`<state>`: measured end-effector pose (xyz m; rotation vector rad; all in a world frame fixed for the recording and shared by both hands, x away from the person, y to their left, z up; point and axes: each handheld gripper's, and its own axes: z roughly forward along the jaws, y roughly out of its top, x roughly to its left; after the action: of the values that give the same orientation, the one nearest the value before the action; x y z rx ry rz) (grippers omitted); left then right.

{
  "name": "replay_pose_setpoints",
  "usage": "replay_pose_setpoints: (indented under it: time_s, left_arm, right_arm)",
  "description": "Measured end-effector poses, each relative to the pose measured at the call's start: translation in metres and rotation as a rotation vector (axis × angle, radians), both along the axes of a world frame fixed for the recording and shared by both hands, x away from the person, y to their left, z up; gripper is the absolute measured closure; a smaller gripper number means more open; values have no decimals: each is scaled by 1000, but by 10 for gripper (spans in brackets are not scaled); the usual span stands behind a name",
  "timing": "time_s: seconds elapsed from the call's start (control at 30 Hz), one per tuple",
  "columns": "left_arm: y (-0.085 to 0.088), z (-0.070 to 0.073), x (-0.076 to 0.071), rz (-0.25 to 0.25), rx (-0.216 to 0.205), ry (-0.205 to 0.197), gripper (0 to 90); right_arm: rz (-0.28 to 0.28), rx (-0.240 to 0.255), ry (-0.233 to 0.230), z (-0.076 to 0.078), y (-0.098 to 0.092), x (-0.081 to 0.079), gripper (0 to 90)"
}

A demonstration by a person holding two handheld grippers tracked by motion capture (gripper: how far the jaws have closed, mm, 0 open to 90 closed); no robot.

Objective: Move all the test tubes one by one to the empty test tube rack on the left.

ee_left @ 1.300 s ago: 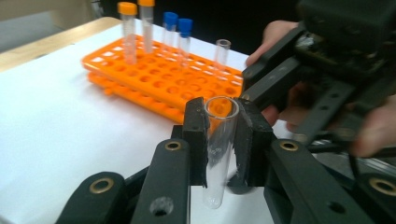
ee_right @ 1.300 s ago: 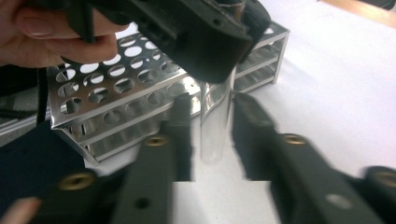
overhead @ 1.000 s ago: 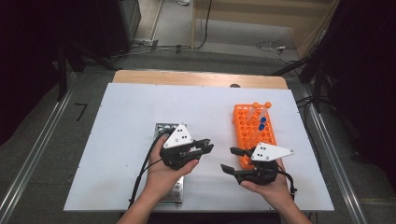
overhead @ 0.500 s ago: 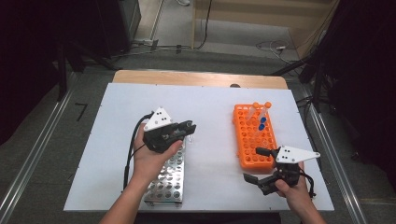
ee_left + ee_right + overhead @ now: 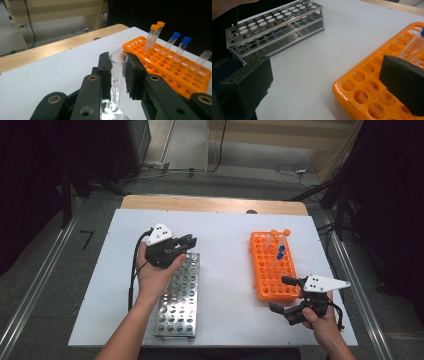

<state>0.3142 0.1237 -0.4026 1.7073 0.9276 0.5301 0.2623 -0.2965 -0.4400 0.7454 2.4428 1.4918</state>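
bare white table (image 5: 225, 270) between metal rack (image 5: 177, 300) and orange rack (image 5: 270, 275) (capped tubes (image 5: 280, 242) at its far end)

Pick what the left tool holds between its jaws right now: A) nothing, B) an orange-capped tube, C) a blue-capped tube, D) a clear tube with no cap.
D: in the left gripper view, the left tool has its jaws closed on a clear uncapped tube, its open rim showing, while the capped tubes stand in the orange rack beyond.
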Motion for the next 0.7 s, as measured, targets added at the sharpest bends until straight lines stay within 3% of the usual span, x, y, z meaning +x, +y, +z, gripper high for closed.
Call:
replay_pose_setpoints:
  time_s: [0.33, 0.7]
  left_arm:
    - [-6, -15, 11, 9, 49, 33, 764]
    - [-14, -27, 14, 2, 103, 87, 764]
  right_arm:
    - [-8, -20, -7, -2, -4, 2, 0]
    - [-35, 5, 5, -2, -15, 6, 0]
